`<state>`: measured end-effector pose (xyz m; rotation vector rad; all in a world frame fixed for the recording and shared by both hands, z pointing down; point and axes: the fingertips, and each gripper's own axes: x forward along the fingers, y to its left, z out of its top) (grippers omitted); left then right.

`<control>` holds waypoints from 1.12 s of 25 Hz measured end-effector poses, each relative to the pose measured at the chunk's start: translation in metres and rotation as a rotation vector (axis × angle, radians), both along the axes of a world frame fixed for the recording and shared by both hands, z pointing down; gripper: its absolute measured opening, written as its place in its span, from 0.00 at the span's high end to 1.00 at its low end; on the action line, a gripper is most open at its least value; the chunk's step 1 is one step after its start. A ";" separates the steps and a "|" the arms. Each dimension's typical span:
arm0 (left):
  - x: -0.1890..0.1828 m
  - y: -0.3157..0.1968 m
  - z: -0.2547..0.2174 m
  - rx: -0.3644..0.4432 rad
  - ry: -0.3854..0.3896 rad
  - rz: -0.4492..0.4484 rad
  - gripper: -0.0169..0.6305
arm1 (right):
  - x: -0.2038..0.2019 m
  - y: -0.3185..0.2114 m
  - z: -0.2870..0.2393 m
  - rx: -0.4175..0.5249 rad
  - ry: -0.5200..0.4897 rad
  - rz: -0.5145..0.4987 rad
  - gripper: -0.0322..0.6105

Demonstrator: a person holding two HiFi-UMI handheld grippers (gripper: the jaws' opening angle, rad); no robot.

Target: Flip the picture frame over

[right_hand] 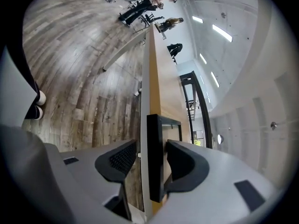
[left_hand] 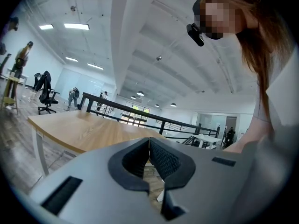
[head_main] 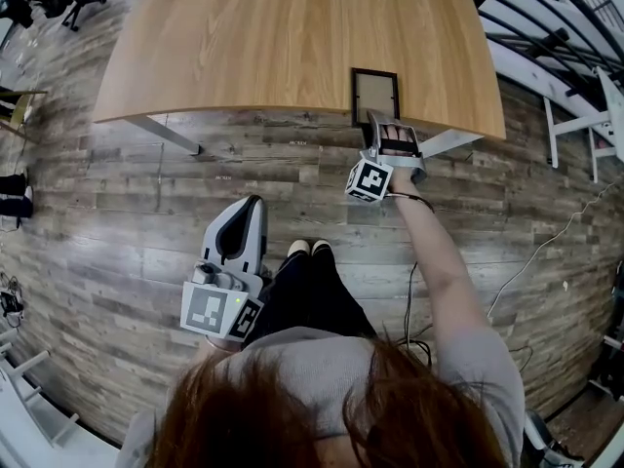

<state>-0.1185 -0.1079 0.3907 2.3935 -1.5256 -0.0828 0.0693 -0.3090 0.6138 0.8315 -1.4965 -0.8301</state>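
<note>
Nearest the body, the left claw [left_hand: 149, 146] was held low over the floor, its jaws pressed together on nothing. Farther out, the right claw [right_hand: 152, 147] was spread apart around the near edge of the picture frame [head_main: 375, 94]. One jaw was close against the frame's face and the other stood off beneath the lip of the counter [head_main: 273, 37], so no pinch appeared to have been made yet. The frame lay flat at the counter's near edge. For a clean flip, the frame would best be drawn just past the lip, so that it alone is clamped. It should be gripped squarely on its border, lifted clear, then rotated and set down gently.
</note>
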 end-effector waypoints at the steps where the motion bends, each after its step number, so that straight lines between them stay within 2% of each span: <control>1: 0.000 0.000 0.000 -0.004 0.003 0.005 0.96 | 0.000 -0.002 -0.001 -0.005 -0.002 0.006 0.61; 2: 0.000 0.001 -0.001 -0.006 0.004 0.009 0.96 | 0.000 -0.003 -0.005 -0.002 -0.008 0.012 0.62; 4: -0.001 0.002 -0.001 -0.008 0.004 0.013 0.96 | -0.001 -0.006 -0.014 0.010 -0.028 0.017 0.75; 14: 0.000 0.007 -0.006 0.002 0.014 0.021 0.96 | -0.004 0.004 -0.021 0.007 -0.063 0.010 0.77; 23: 0.011 0.007 -0.015 0.022 0.018 0.047 0.96 | -0.012 0.003 -0.052 0.038 -0.167 0.011 0.83; 26: 0.015 0.007 -0.016 0.027 0.019 0.056 0.96 | -0.012 0.003 -0.061 0.049 -0.240 0.030 0.84; 28: 0.015 0.008 -0.016 0.028 0.018 0.059 0.96 | -0.012 0.003 -0.073 0.060 -0.357 0.062 0.84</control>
